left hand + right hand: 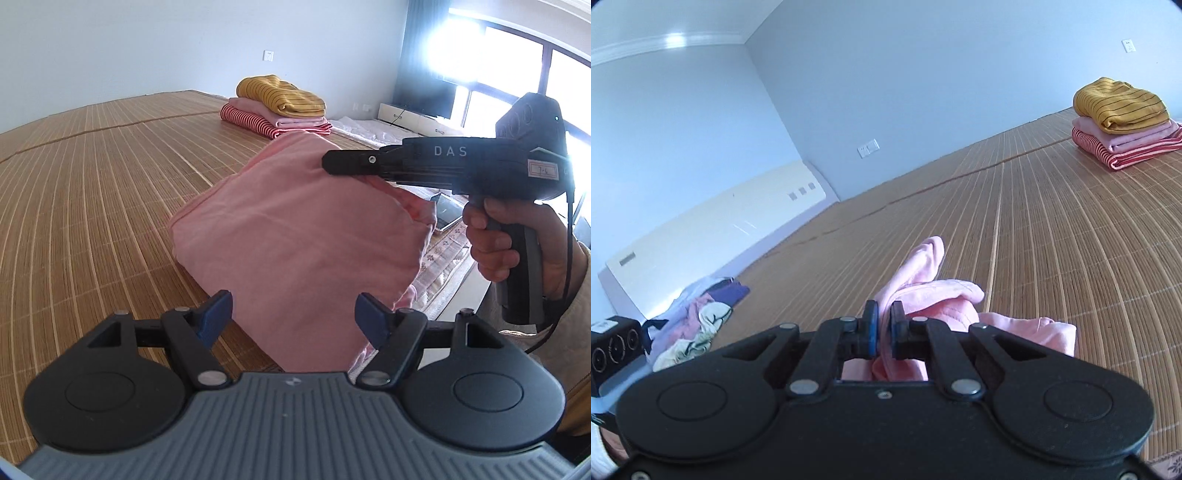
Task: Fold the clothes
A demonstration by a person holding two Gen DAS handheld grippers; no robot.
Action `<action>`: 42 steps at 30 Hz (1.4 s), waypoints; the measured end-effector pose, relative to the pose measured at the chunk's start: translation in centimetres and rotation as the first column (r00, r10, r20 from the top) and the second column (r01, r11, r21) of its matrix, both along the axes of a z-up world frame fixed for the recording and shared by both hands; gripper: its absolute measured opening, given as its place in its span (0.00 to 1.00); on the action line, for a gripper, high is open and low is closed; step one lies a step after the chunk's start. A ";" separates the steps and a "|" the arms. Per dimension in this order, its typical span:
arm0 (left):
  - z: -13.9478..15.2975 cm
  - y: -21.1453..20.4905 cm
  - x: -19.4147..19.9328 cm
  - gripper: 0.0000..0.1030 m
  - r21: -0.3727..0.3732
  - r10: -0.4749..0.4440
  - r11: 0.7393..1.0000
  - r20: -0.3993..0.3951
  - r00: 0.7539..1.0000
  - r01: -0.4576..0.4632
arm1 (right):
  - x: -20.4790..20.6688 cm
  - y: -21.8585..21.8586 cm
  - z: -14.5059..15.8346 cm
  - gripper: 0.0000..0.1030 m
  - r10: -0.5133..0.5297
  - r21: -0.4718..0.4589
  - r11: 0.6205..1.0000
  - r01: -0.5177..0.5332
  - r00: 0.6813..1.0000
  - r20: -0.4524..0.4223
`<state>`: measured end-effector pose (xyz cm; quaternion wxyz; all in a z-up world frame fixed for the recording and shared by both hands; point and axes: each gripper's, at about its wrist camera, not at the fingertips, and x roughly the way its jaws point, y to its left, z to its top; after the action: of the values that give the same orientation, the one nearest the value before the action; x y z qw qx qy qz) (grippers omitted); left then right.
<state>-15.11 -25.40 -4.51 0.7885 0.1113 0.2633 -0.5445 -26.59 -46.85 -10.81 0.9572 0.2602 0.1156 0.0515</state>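
A pink garment (295,229) is lifted off the bamboo mat (92,192), its lower part still resting on the mat. In the left wrist view my right gripper (327,164) comes in from the right, held by a hand (495,240), and pinches the garment's upper right edge. The right wrist view shows its blue pads (872,326) shut on bunched pink fabric (923,295). My left gripper (294,319) is open at the garment's near lower edge, with the cloth lying between its blue pads (218,317), which do not press on it.
A stack of folded clothes (280,107), yellow striped on top, sits at the mat's far side (1123,122). A loose pile of clothes (694,325) lies by the cream headboard (713,240). The mat's edge drops off at the right, toward a bright window (517,55).
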 end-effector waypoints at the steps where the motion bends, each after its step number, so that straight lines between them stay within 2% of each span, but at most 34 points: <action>1: -0.1 -0.2 -0.1 0.76 0.004 -0.004 1.000 0.006 1.000 0.004 | -0.9 -0.3 0.4 0.08 -0.026 -0.013 1.000 0.027 1.000 0.009; 3: -0.7 -0.6 -0.2 0.76 0.026 -0.007 1.000 -0.003 1.000 0.007 | -1.9 -1.2 0.3 0.08 -0.081 -0.019 0.997 0.081 0.997 0.002; 7: -1.8 -1.3 -0.5 0.76 0.058 -0.018 0.998 -0.032 0.999 0.020 | -0.8 -4.1 -3.5 0.08 -0.139 0.008 0.990 0.141 0.982 -0.129; 10: -2.0 -1.5 -0.8 0.76 0.078 -0.033 0.996 -0.019 0.999 0.034 | 0.3 -5.3 -6.1 0.17 -0.128 0.039 0.989 0.140 0.966 -0.224; 12: -2.1 -1.5 -0.8 0.76 0.082 -0.026 0.996 -0.018 0.999 0.027 | 0.2 -5.3 -6.4 0.18 -0.121 0.062 0.989 0.135 0.973 -0.197; 15: -2.0 -1.4 -0.9 0.76 0.074 -0.024 0.997 -0.020 1.000 0.025 | 0.5 -4.3 -5.5 0.17 -0.144 -0.033 0.990 0.140 0.969 -0.199; 18: -2.0 -1.5 -1.4 0.76 0.095 -0.057 0.994 -0.010 0.998 0.057 | 0.5 -3.2 -3.7 0.11 -0.125 -0.072 0.990 0.117 0.985 -0.118; 21: -2.1 -1.1 -1.7 0.76 0.105 -0.061 0.993 0.008 0.998 0.060 | 0.9 -0.2 -0.6 0.10 -0.076 -0.196 0.978 0.070 0.997 -0.024; 24: -2.2 0.6 -1.2 0.76 0.121 -0.018 0.992 0.015 1.000 0.016 | 1.7 3.7 1.8 0.10 0.037 -0.310 0.950 -0.023 0.999 0.039; 27: -2.5 2.8 -0.8 0.76 0.153 0.040 0.987 0.016 0.999 -0.042 | 3.6 6.1 1.2 0.10 0.178 -0.305 0.938 -0.163 0.984 0.020; 30: -2.9 4.7 -0.6 0.76 0.175 0.089 0.980 0.019 0.996 -0.091 | 4.8 7.3 -0.2 0.10 0.199 -0.315 0.929 -0.196 0.980 -0.022; 33: -3.1 6.1 -0.1 0.76 0.171 0.125 0.977 0.009 0.992 -0.125 | 4.7 7.3 -0.9 0.10 0.206 -0.273 0.938 -0.211 0.977 -0.049; 37: -2.9 7.8 0.4 0.76 0.174 0.165 0.970 0.038 0.986 -0.169 | 4.5 7.5 0.0 0.09 0.186 -0.278 0.941 -0.192 0.981 -0.048; 42: -2.1 11.7 0.9 0.76 0.161 0.283 0.944 0.061 0.957 -0.289 | 8.4 10.7 2.9 0.08 0.242 -0.326 0.913 -0.245 0.969 -0.052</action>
<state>-14.22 -13.67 -6.58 0.8517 0.1481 0.3071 -0.3979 -18.17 -36.13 -7.95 0.9727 0.0804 0.1589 0.1489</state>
